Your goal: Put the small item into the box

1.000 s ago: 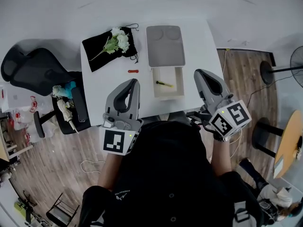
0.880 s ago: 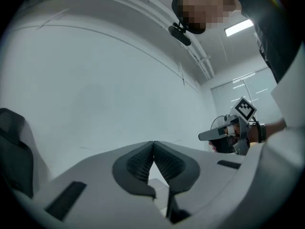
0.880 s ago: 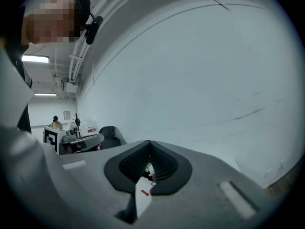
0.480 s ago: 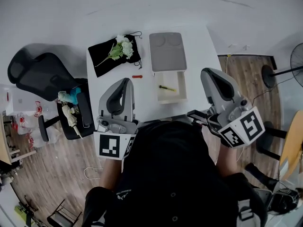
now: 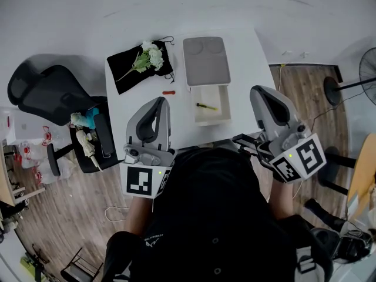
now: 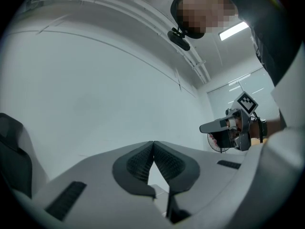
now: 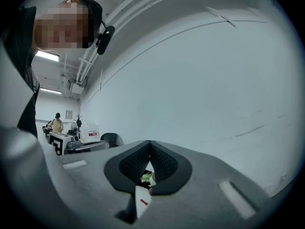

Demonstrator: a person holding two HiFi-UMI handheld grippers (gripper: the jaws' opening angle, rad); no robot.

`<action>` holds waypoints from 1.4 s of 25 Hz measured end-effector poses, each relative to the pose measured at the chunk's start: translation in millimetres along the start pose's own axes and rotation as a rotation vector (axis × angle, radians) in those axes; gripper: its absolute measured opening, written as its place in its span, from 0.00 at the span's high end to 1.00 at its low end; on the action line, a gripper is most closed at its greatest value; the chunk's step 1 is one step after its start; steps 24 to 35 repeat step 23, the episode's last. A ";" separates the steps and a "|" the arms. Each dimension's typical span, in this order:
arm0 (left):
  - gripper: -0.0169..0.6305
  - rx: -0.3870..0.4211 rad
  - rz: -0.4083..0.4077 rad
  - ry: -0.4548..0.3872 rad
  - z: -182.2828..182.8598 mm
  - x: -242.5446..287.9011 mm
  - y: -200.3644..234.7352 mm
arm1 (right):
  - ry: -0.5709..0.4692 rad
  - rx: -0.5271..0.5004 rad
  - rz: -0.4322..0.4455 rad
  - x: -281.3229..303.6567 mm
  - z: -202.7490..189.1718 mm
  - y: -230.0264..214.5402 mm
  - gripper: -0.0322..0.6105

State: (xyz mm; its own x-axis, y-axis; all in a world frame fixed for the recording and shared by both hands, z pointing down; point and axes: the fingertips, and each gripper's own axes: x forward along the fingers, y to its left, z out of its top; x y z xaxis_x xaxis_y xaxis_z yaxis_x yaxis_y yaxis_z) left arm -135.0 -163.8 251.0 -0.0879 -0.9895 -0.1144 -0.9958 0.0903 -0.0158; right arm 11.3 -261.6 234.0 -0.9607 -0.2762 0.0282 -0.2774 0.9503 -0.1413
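White box (image 5: 212, 117) on the desk (image 5: 247, 63) holds a small yellow item (image 5: 207, 106); left gripper (image 5: 163, 102) and right gripper (image 5: 259, 91) both closed tight, empty.

The thin thing (image 5: 206, 106) in the box (image 5: 215, 117) at 12 o'clock is too small to tell what it is.

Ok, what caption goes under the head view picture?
Left claw and right claw, shut and empty, hover before a white box holding a small item.

Matt white table (image 5: 247, 69), soft black cloth pouch (image 5: 147, 75), smooth grey box lid (image 5: 205, 60), wood-grain plank floor (image 5: 64, 210)
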 end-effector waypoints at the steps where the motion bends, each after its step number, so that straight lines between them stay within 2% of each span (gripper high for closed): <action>1: 0.97 -0.002 -0.001 -0.003 -0.1 -0.3 -0.3 | 0.001 -0.001 -0.003 -0.1 -0.5 -0.7 0.94; 9: 0.97 -0.015 0.006 0.007 -6.3 -5.1 0.3 | -0.005 0.021 -0.025 -1.1 -2.1 -5.5 0.94; 35: 0.97 -0.027 0.028 0.011 -9.0 -9.2 8.6 | 0.018 0.008 -0.017 9.9 -8.7 -1.7 0.94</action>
